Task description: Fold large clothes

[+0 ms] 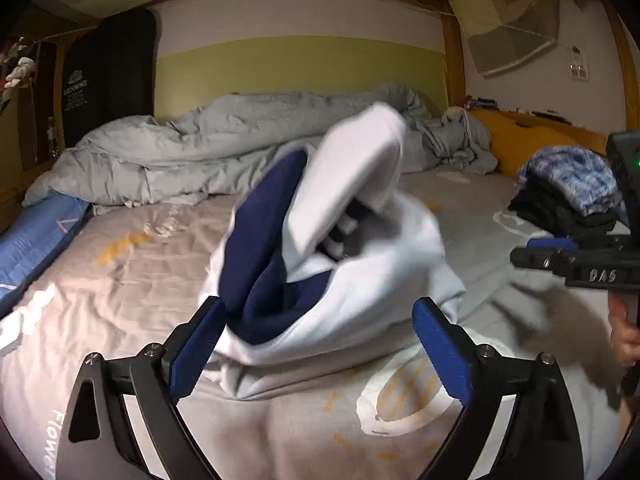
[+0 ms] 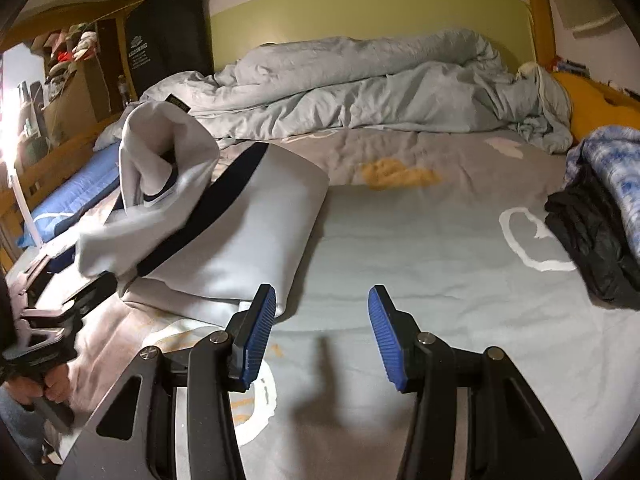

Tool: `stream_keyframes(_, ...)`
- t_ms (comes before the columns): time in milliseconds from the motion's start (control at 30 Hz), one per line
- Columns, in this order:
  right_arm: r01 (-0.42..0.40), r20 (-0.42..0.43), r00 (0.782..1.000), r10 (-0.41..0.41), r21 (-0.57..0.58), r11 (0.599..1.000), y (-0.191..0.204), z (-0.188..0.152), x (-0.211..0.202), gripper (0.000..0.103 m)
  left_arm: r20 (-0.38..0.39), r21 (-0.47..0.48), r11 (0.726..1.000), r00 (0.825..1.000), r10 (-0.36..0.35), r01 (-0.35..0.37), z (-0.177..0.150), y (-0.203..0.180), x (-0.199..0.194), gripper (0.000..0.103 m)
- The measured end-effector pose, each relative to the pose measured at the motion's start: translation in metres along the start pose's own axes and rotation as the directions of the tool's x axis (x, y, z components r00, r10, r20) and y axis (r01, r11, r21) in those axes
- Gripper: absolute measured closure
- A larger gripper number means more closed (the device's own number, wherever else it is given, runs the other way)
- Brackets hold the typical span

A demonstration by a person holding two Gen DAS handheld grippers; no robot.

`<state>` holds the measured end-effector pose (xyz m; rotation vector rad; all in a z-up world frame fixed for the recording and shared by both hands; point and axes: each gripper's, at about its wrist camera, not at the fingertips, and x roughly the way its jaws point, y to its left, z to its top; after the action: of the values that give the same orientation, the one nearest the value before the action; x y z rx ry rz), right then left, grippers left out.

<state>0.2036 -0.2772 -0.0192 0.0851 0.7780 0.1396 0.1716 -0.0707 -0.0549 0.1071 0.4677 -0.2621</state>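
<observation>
A white garment with navy panels [image 1: 340, 248] lies partly folded on the bed, its upper part bunched and blurred in the air. It also shows in the right wrist view [image 2: 224, 232]. My left gripper [image 1: 320, 320] is open, its blue pads on either side of the garment's near edge without clamping it. My right gripper [image 2: 322, 304] is open and empty above the bedsheet, just right of the garment's near corner. The right gripper also shows at the right edge of the left wrist view [image 1: 560, 256].
The grey printed bedsheet [image 2: 420, 248] covers the mattress. A rumpled grey duvet [image 2: 360, 88] lies along the back. A stack of dark and blue-patterned clothes [image 2: 600, 216] sits at the right. A blue mat [image 1: 36, 240] lies along the left edge.
</observation>
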Motion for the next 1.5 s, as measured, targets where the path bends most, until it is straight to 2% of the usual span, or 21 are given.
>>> stream_keyframes(167,0.033,-0.009,0.999,-0.033,-0.001,0.999,-0.002,0.015,-0.008,0.055,-0.084,-0.052,0.998,0.996,-0.040,0.036,0.036,0.006,0.000,0.008)
stream_keyframes(267,0.050,-0.021,0.999,-0.049,0.034,0.998,-0.011,0.021,-0.016,0.054,-0.097,-0.042,0.999,0.995,-0.025,0.022,0.053,0.004,0.000,0.008)
stream_keyframes(400,0.068,-0.047,0.997,-0.065,0.079,0.995,-0.025,0.026,-0.022,0.054,-0.158,-0.155,0.986,0.984,-0.080,0.055,0.069,0.018,0.013,0.008)
stream_keyframes(500,0.066,-0.058,0.997,-0.059,0.131,0.989,-0.034,0.033,-0.028,0.054,-0.142,-0.190,0.982,0.989,-0.037,0.010,0.074,0.032,0.019,0.008)
stream_keyframes(633,0.083,-0.060,0.995,-0.075,0.135,0.987,-0.033,0.042,-0.034,0.051,-0.146,-0.260,0.966,0.988,-0.050,0.011,0.067,0.049,0.042,0.010)
stream_keyframes(667,0.091,-0.058,0.995,-0.084,0.120,0.989,-0.030,0.045,-0.034,0.049,-0.153,-0.270,0.962,0.984,-0.089,0.045,0.065,0.050,0.050,0.021)
stream_keyframes(700,0.099,-0.058,0.994,-0.093,0.103,0.990,-0.026,0.047,-0.033,0.049,-0.162,-0.282,0.955,0.977,-0.139,0.089,0.063,0.049,0.057,0.040)
stream_keyframes(733,0.104,-0.058,0.993,-0.099,0.084,0.991,-0.021,0.050,-0.030,0.049,-0.170,-0.295,0.947,0.968,-0.185,0.129,0.062,0.046,0.062,0.050)
stream_keyframes(800,0.085,-0.064,0.995,-0.081,0.060,0.995,-0.011,0.059,-0.022,0.049,-0.182,-0.312,0.928,0.946,-0.270,0.205,0.058,0.037,0.070,0.095)
stream_keyframes(833,0.067,-0.067,0.996,-0.063,0.061,0.996,-0.007,0.064,-0.019,0.049,-0.180,-0.327,0.919,0.940,-0.289,0.220,0.055,0.034,0.071,0.099)
stream_keyframes(933,0.010,-0.067,0.998,-0.004,0.084,0.996,0.004,0.078,-0.011,0.049,-0.144,-0.343,0.913,0.948,-0.283,0.220,0.048,0.026,0.067,0.101)
stream_keyframes(967,-0.002,-0.065,0.998,0.007,0.079,0.997,0.010,0.081,-0.010,0.049,-0.132,-0.342,0.908,0.944,-0.303,0.244,0.046,0.021,0.066,0.103)
stream_keyframes(1033,-0.014,-0.055,0.998,0.017,0.056,0.998,0.021,0.085,-0.008,0.049,-0.139,-0.323,0.890,0.914,-0.382,0.323,0.038,0.000,0.070,0.103)
stream_keyframes(1067,-0.018,-0.050,0.999,0.020,0.044,0.999,0.027,0.086,-0.007,0.049,-0.173,-0.292,0.904,0.912,-0.371,0.312,0.031,-0.013,0.072,0.103)
stream_keyframes(1133,-0.025,-0.045,0.999,0.027,0.034,0.999,0.036,0.085,-0.008,0.049,-0.186,-0.210,0.933,0.925,-0.331,0.291,0.017,-0.033,0.068,0.103)
stream_keyframes(1200,-0.035,-0.055,0.998,0.037,0.030,0.999,0.039,0.080,-0.010,0.049,-0.152,-0.095,0.963,0.952,-0.265,0.252,0.009,-0.044,0.055,0.103)
stream_keyframes(1233,-0.034,-0.052,0.998,0.036,0.029,0.999,0.038,0.078,-0.012,0.049,-0.140,-0.069,0.965,0.955,-0.261,0.253,0.008,-0.045,0.049,0.103)
stream_keyframes(1367,0.028,-0.017,0.999,-0.028,0.022,0.999,0.028,0.078,-0.027,0.049,-0.152,-0.031,0.973,0.961,-0.233,0.231,0.033,-0.034,0.030,0.102)
stream_keyframes(1433,0.033,-0.011,0.999,-0.032,0.050,0.998,0.021,0.080,-0.033,0.049,-0.173,-0.048,0.963,0.947,-0.270,0.266,0.055,-0.026,0.025,0.098)
stream_keyframes(1467,0.035,-0.013,0.999,-0.035,0.060,0.998,0.019,0.081,-0.035,0.049,-0.185,-0.040,0.962,0.945,-0.271,0.269,0.066,-0.023,0.024,0.094)
stream_keyframes(1500,0.048,-0.015,0.999,-0.047,0.069,0.996,0.017,0.082,-0.038,0.049,-0.192,-0.032,0.964,0.945,-0.266,0.265,0.074,-0.021,0.024,0.082)
